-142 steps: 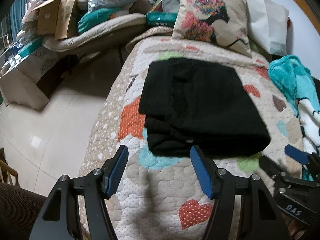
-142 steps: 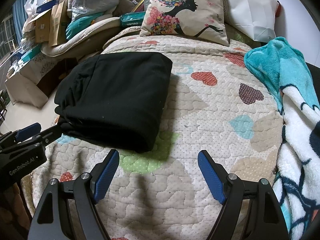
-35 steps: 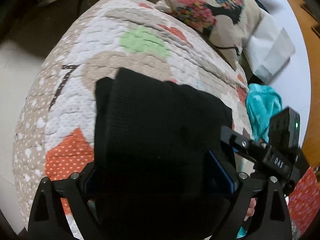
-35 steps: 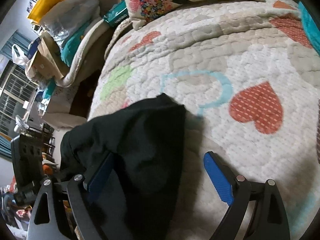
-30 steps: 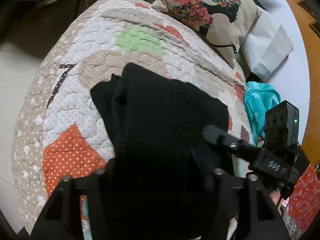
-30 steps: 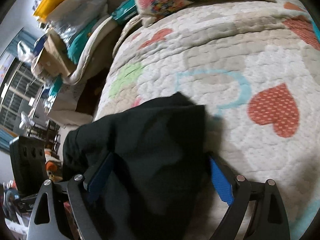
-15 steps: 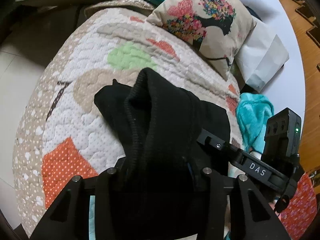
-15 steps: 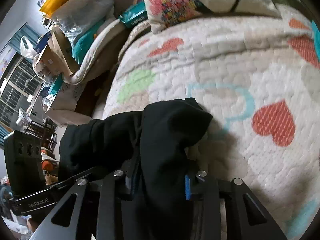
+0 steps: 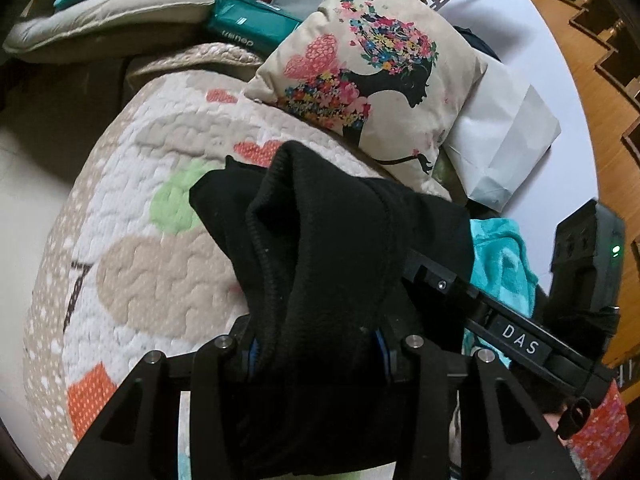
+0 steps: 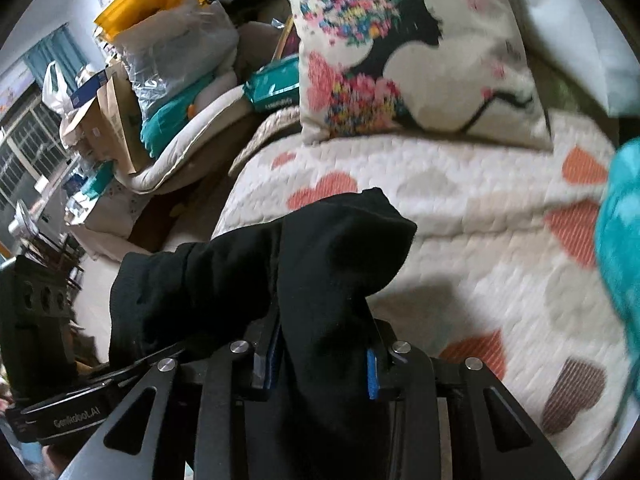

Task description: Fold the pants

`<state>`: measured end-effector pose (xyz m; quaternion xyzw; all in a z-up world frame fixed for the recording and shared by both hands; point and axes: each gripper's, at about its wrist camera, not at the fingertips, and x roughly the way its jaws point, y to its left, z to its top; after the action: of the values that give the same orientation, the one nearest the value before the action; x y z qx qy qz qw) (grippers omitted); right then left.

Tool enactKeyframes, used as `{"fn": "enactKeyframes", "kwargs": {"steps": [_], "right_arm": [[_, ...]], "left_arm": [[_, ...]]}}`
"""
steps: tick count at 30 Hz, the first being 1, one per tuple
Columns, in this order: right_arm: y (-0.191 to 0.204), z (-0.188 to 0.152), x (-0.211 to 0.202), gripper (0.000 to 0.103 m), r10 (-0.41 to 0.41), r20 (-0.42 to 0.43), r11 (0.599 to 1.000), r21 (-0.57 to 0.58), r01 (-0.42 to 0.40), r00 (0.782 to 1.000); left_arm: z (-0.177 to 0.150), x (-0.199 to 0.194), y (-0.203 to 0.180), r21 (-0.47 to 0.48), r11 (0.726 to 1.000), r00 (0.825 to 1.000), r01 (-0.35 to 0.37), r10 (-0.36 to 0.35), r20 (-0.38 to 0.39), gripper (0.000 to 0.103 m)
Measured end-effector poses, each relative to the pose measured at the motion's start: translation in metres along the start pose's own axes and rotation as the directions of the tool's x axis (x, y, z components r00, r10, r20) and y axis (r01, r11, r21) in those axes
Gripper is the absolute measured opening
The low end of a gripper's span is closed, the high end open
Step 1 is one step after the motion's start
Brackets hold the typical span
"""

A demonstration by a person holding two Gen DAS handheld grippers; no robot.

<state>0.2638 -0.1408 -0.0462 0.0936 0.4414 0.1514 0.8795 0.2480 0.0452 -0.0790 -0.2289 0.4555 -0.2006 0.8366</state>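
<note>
Both claws — left claw (image 9: pixel 316 354), right claw (image 10: pixel 322 354) — clamp black pants (image 9: pixel 340 248).

The pants (image 9: pixel 332 264) hang bunched above the quilt (image 9: pixel 152 264), clamped between both grippers. Behind the quilt leans a pillow (image 9: pixel 376 80); a blanket (image 9: pixel 500 256) lies on its right side.

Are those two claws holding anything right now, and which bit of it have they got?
Yes. Both the left claw and the right claw are shut on the black pants, each pinching a bunched fold of cloth at the near edge.
</note>
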Motion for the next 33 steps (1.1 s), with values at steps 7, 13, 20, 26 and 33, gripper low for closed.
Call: {"fn": "enactKeyframes", "kwargs": {"steps": [7, 13, 20, 26, 33], "right_arm": [[-0.009, 0.018, 0.019, 0.035, -0.054, -0.011, 0.998, -0.032, 0.053, 0.998], [-0.029, 0.023, 0.04, 0.035, -0.047, -0.014, 0.998, 0.035, 0.048, 0.999], [-0.039, 0.025, 0.065, 0.035, -0.066, -0.037, 0.995, 0.077, 0.068, 0.997], [-0.038, 0.023, 0.072, 0.035, -0.094, -0.045, 0.994, 0.053, 0.096, 0.995], [-0.058, 0.017, 0.084, 0.057, -0.132, -0.086, 0.984, 0.107, 0.141, 0.988]], "left_arm": [[0.022, 0.023, -0.011, 0.064, 0.996, 0.998, -0.066, 0.065, 0.009, 0.042], [0.029, 0.053, -0.004, 0.051, 0.995, 0.996, -0.085, 0.086, -0.017, 0.042], [0.029, 0.077, -0.003, 0.092, 0.983, 0.987, -0.158, 0.16, -0.019, 0.042], [0.029, 0.082, 0.007, 0.066, 0.986, 0.987, -0.154, 0.157, -0.041, 0.042], [0.032, 0.087, 0.046, -0.126, 0.987, 0.991, -0.097, 0.084, -0.101, 0.05]]}}
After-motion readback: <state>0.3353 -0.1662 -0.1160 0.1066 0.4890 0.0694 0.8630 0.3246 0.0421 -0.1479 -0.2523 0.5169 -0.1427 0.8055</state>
